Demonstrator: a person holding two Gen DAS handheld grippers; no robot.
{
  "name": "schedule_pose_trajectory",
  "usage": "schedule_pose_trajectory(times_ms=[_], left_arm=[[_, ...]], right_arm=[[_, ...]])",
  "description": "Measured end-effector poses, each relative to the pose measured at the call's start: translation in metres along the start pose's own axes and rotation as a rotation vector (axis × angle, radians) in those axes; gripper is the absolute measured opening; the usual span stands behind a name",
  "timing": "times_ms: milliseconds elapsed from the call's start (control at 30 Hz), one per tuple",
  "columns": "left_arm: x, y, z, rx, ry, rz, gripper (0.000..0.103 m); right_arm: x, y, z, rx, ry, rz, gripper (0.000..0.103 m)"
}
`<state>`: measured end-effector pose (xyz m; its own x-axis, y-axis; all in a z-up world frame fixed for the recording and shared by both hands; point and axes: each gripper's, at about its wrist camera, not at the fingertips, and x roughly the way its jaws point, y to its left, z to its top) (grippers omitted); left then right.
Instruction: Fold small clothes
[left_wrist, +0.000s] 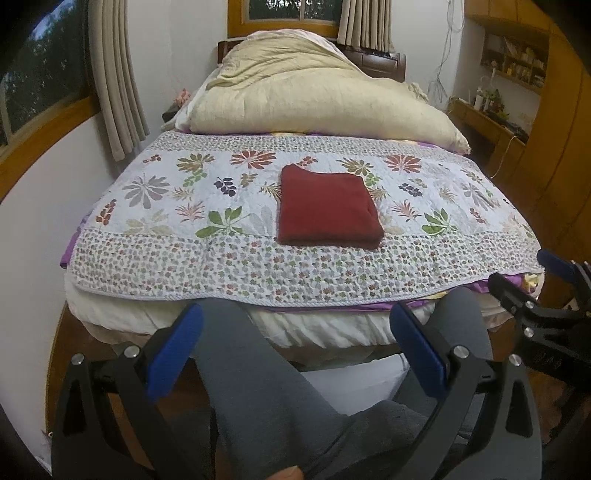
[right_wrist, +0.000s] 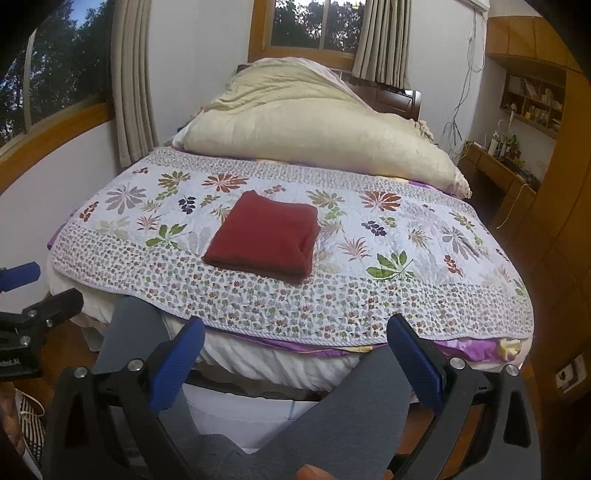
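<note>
Evidently finished with the folding, or near enough: lay as a neat, squared bundle, the dark red garment (left_wrist: 328, 206), flat on the floral quilt (left_wrist: 166, 206) well ahead of both tongs and roughly centred between them, slightly right of the left tongs' line and slightly left of the right tongs' line. Held back off the foot of the bed, the left tongs (left_wrist: 295, 354), blue pads spread wide apart and clamped on nothing, hovering over grey-trousered legs (left_wrist: 258, 369); likewise the right tongs (right_wrist: 295, 360), pads parted and empty, at the same standoff. Probably kept low and withdrawn so as to leave the finished fold undisturbed, though that is only a judgement. Heaped far beyond the garment, against the headboard, a cream duvet (left_wrist: 317, 99), out of the working patch. No basket, box or drawer near the tongs; only open wooden shelves (right_wrist: 532, 99) far off to the right, filled with small bottles and oddments too tiny to name.
</note>
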<state>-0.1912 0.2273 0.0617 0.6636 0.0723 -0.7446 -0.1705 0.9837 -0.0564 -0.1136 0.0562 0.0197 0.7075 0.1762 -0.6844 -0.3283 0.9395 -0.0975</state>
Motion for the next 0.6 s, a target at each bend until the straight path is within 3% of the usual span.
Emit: schedule_pose_trajectory(times_ms=[400,600], left_arm=[[-0.037,-0.006,-0.028,-0.003,-0.082,0.01,0.1],[-0.053,-0.017,-0.036,0.048,-0.124,0.001,0.1]], right_arm=[[-0.026,0.004,-0.016,0.0,-0.07,0.004,0.099],[-0.041,0.001,-0.03,0.029,-0.109,0.002,0.099]])
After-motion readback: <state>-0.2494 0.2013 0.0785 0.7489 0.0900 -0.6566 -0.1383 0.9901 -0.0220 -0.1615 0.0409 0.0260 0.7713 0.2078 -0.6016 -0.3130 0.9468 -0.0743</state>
